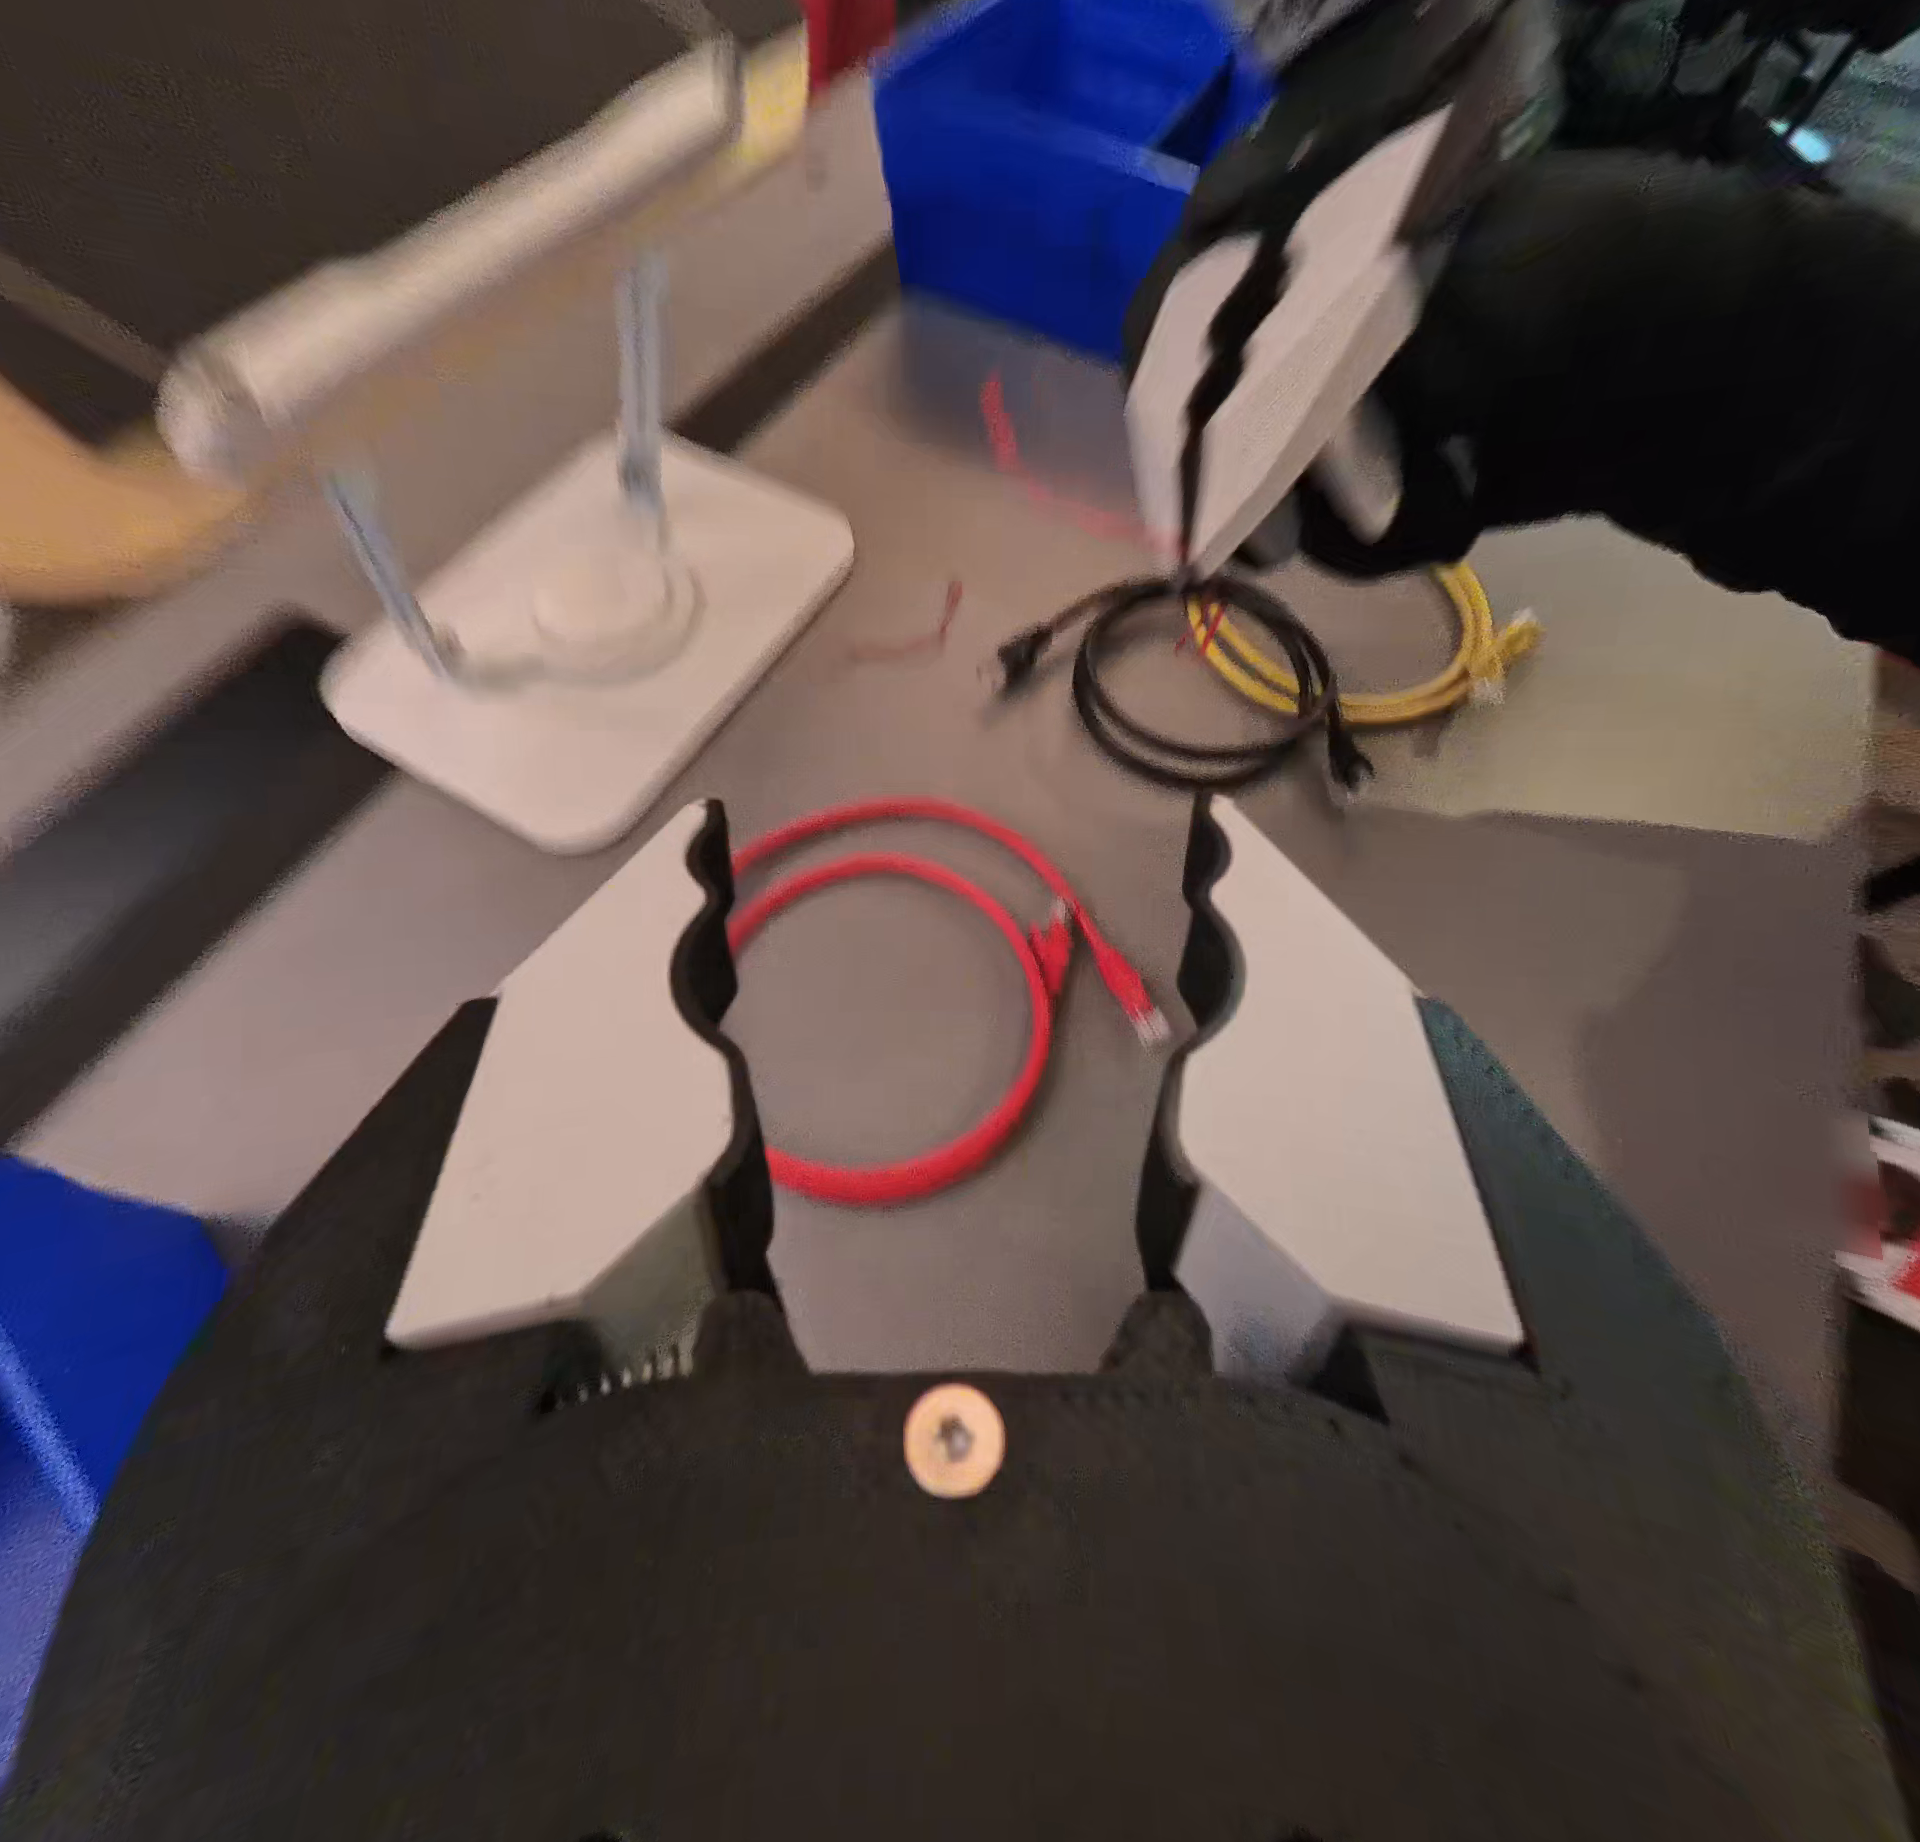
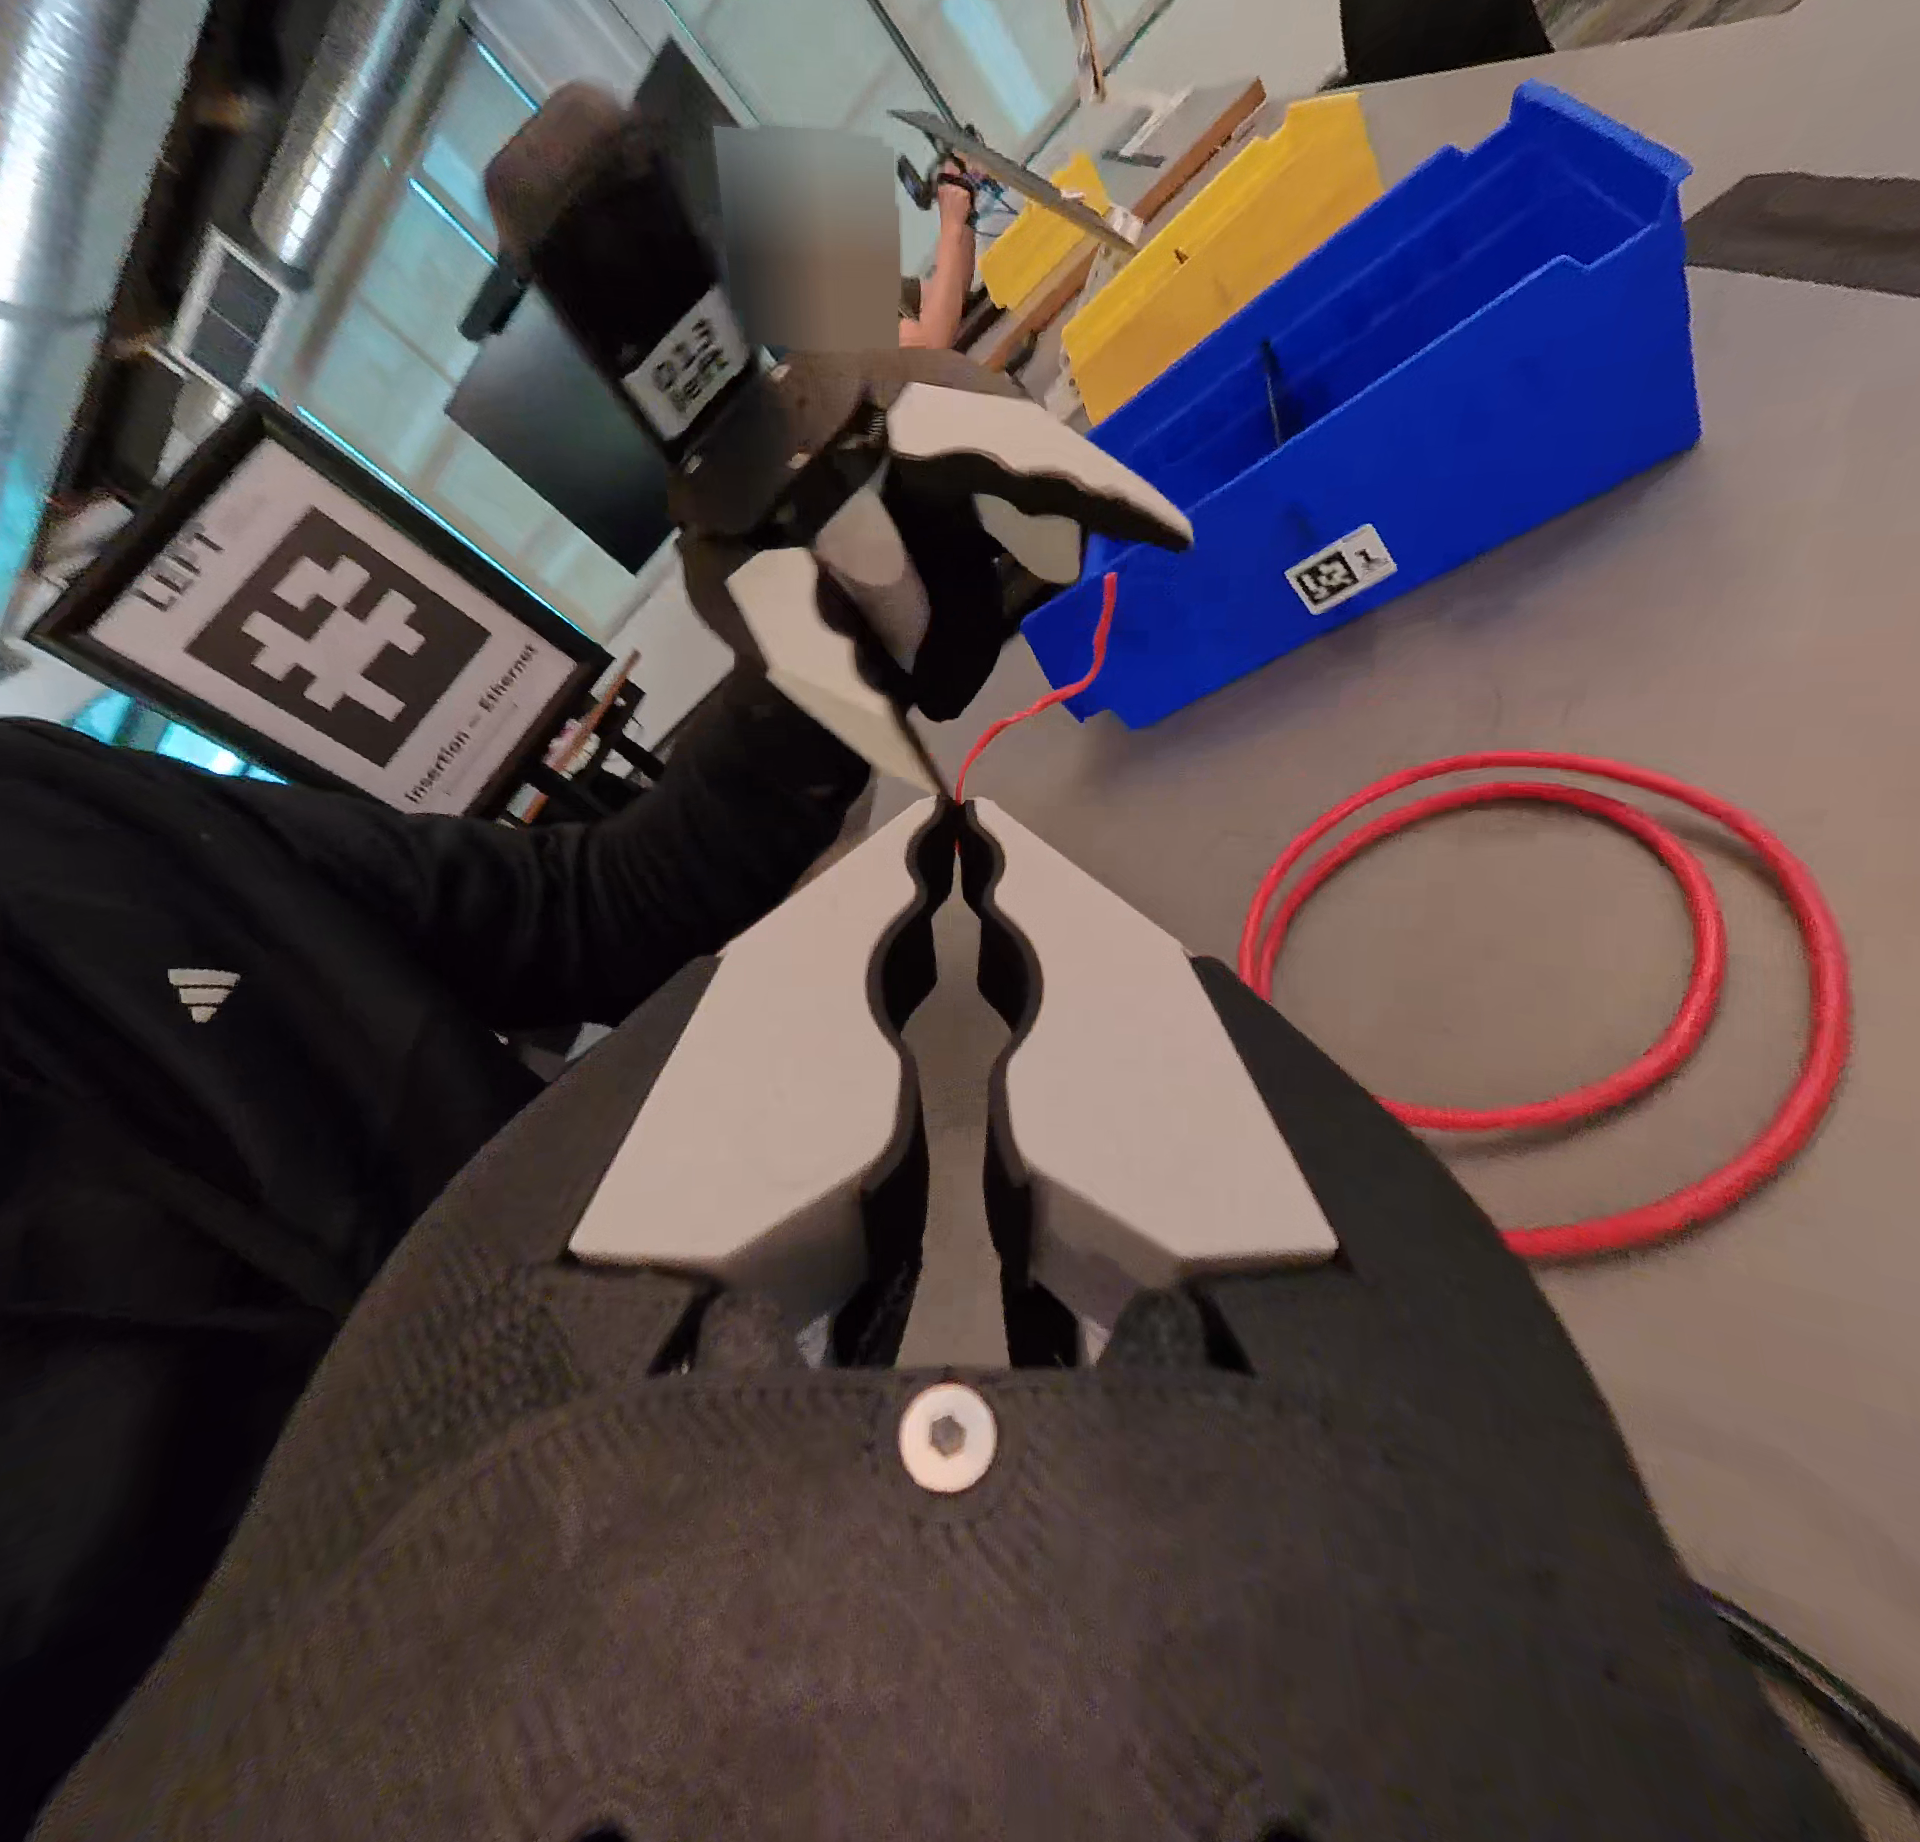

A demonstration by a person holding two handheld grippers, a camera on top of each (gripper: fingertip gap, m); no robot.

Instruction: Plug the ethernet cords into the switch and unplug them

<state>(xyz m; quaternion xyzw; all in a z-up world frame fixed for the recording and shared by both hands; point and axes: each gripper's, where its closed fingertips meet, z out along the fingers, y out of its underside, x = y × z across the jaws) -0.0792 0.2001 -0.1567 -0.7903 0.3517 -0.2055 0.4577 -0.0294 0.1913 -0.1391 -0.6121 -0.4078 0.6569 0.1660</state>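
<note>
My left gripper point(image 1: 961, 826) is open and empty, just above a coiled red ethernet cord point(image 1: 904, 1013) lying on the grey table. A coiled black cord point(image 1: 1195, 691) and a yellow cord point(image 1: 1434, 670) lie farther off to the right. My right gripper point(image 2: 954, 805) is shut on a thin red tie point(image 2: 1049, 691) that curls up from its tips. In the left wrist view the right gripper point(image 1: 1190, 566) hangs over the black cord. The open left gripper point(image 2: 1060, 660) shows in the right wrist view, with the red cord point(image 2: 1766, 961) to the right. No switch is in view.
A blue bin point(image 2: 1455, 442) stands at the back of the table point(image 2: 1558, 753), also seen in the left wrist view point(image 1: 1039, 151), with yellow bins point(image 2: 1226, 244) behind it. A white stand base point(image 1: 592, 639) sits at the left. A framed marker sign point(image 2: 332, 629) stands nearby. Both grippers' tips are roughly 30 cm from the white stand base point(image 1: 592, 639).
</note>
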